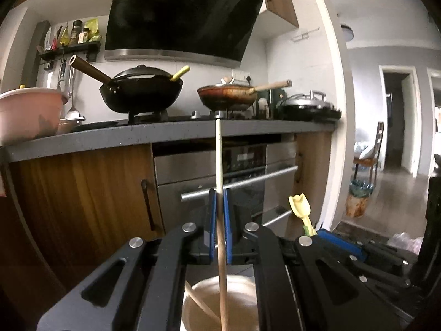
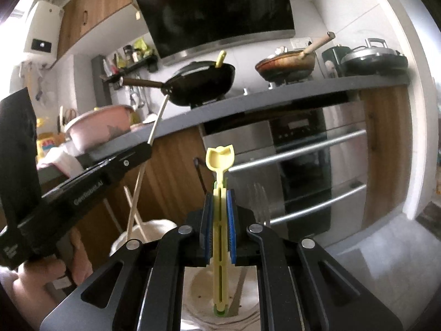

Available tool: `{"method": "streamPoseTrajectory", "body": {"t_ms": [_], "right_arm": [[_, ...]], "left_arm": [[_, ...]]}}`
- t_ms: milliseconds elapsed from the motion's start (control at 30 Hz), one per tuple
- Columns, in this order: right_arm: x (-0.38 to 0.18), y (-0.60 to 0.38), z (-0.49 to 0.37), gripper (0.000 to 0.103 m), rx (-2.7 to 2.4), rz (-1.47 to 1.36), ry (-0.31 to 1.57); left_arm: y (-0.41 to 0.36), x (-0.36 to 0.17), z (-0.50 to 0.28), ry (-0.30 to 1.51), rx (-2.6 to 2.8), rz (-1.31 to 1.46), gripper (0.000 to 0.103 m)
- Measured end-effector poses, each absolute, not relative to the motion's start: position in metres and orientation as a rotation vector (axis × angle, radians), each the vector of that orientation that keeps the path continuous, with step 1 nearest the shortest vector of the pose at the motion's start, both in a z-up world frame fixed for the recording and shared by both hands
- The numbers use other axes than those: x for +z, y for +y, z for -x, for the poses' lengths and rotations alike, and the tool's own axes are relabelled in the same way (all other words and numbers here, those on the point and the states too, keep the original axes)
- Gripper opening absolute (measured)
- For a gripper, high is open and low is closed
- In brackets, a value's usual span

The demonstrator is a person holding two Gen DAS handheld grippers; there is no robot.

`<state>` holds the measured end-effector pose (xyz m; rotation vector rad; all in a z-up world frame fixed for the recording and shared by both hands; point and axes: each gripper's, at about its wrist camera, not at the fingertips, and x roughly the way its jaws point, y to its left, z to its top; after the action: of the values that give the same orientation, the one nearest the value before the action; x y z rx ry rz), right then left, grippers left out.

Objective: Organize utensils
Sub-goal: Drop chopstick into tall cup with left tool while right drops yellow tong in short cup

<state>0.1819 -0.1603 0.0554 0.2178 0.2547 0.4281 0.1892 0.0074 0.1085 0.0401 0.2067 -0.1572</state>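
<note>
Nearest the left wrist camera, the left gripper [image 1: 219,193] has its blue-padded fingers [image 1: 212,220] closed on a single wooden chopstick [image 1: 219,165], which stands almost upright between the pads and reaches up to the edge of the counter behind. Its lower end runs down in front of a pale round holder [image 1: 242,289] just below the gripper, where a second stick leans inside.

In the right wrist view, the right gripper [image 2: 219,193] has its fingers [image 2: 231,220] clamped on a yellow plastic spoon [image 2: 220,157]. The spoon stands upright with its tulip-shaped bowl above the pads and its slotted handle running down between them, a green tip showing at the bottom. Below it sits the same pale holder [image 2: 198,284]. To the left, the black body of the other gripper [image 2: 82,182] appears with a hand [image 2: 41,275] on its grip, the chopstick [image 2: 157,118] slanting up from it.

Behind both stand wooden cabinet doors [image 1: 82,193] and a steel oven [image 1: 234,165] with bar handles. On the grey surface [image 1: 110,135] above are a pink basin [image 1: 30,110], a black wok [image 1: 140,91] with a lid and a yellow-green utensil handle sticking out, a brown pan [image 1: 228,96] with a wooden handle, and a lidded metal pot [image 1: 306,104]. A dark range hood [image 1: 179,13] hangs over the hob, with a spice shelf [image 1: 71,47] on the wall to its left.
</note>
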Motion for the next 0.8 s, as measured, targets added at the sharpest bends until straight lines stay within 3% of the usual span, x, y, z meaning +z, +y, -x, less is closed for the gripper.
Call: {"method": "streamPoseTrajectory", "body": {"t_ms": [800], "right_arm": [[0.044, -0.154, -0.156, 0.011, 0.412, -0.144, 0.221]], "left_arm": [[0.039, 0.074, -0.146, 0.299, -0.182, -0.024, 0.005]]}}
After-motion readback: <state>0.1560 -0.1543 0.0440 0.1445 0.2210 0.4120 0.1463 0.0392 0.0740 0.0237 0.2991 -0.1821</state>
